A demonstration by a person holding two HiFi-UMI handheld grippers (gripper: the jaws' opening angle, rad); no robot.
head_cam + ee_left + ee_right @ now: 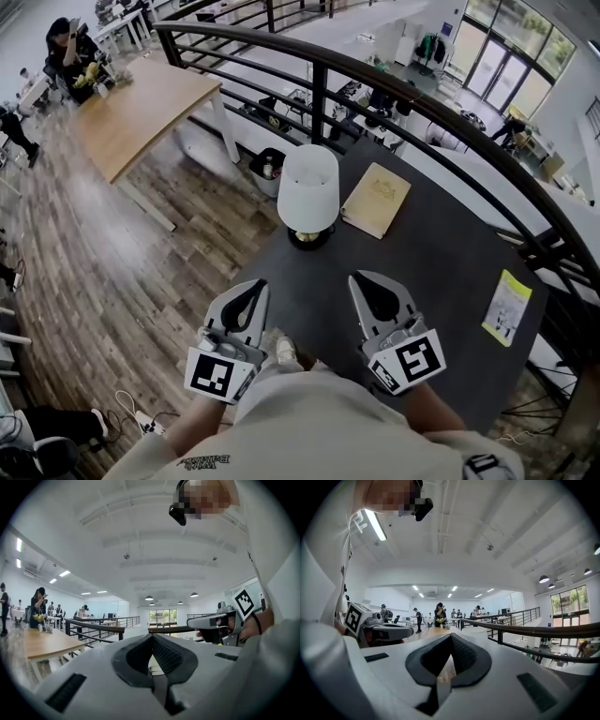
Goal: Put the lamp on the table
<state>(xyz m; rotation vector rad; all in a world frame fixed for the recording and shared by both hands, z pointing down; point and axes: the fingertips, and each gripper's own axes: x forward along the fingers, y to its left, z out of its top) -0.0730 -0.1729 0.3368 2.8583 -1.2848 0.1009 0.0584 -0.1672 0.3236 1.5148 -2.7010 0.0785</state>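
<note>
The lamp [307, 192] stands on the table [441, 281], its base mostly hidden under the shade. The left gripper [255, 285] and right gripper [360, 278] point forward side by side, both closed and empty.

No text readable anywhere; print present, but too small or blurred.
- shirt [207, 460], near hem: small dark print; letters not legible
- yellow-green leaflet [506, 307], right side of dark table [441, 272]: dark lines of print and small picture; no word readable
- tan booklet [376, 199], far part of same table: faint emblem on cover; no word made out
- cubes of left gripper [255, 287] and right gripper [364, 279]: black-and-white square markers only; no letters, no numbers
</note>
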